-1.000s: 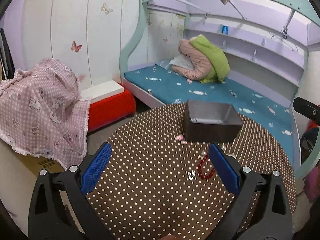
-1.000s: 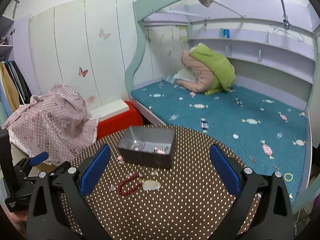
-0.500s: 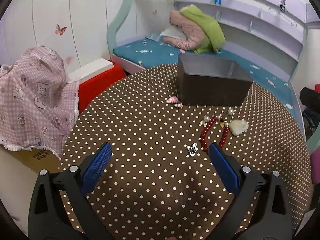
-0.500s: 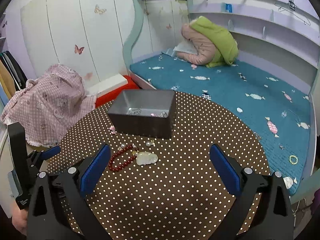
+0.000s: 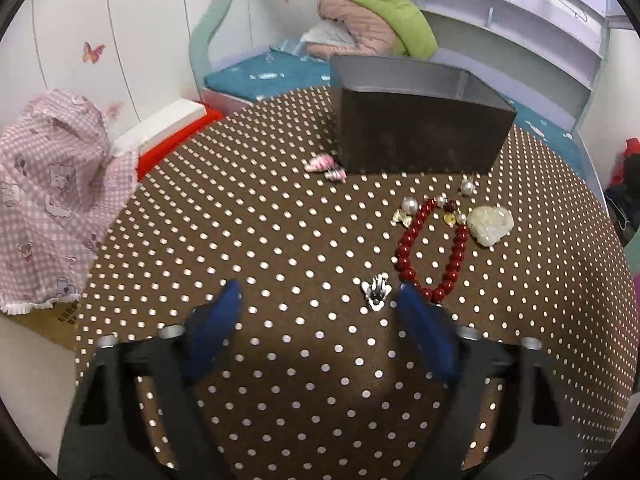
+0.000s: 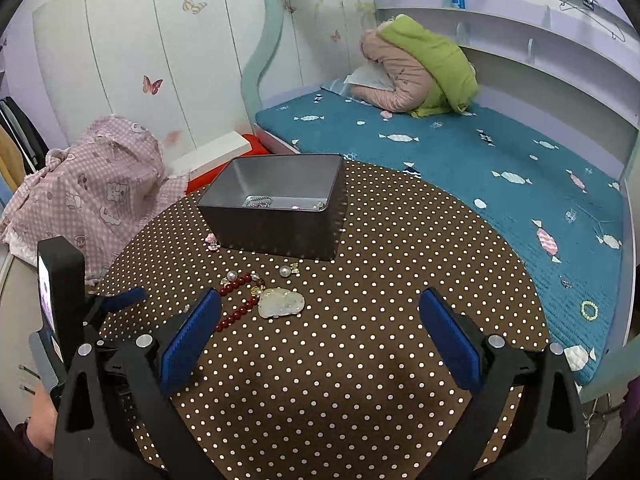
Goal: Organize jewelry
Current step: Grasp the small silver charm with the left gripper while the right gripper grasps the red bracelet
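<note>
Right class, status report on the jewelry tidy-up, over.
Left gripper open, low over the table, empty. Right gripper open, empty. Small silver charm by left's fingertip; red bracelet still outside the box. Nothing in the way.

The round table wears a matt brown cloth [image 5: 256, 240] printed with white dots, smooth and lightly sheened. At 12 o'clock on it stands a tin box [image 6: 276, 204], brushed grey metal inside, darker and dull outside. The bead bracelet [image 5: 430, 248] at 2 o'clock in the left wrist view is glossy red, polished; beside it a waxy, translucent pale stone pendant [image 5: 490, 224] and lustrous pearls [image 5: 409, 203]. The small silver clip [image 5: 376, 290] looks like shiny metal. Both grippers' pads [image 6: 188, 338] are ribbed blue rubber on matt black plastic.
</note>
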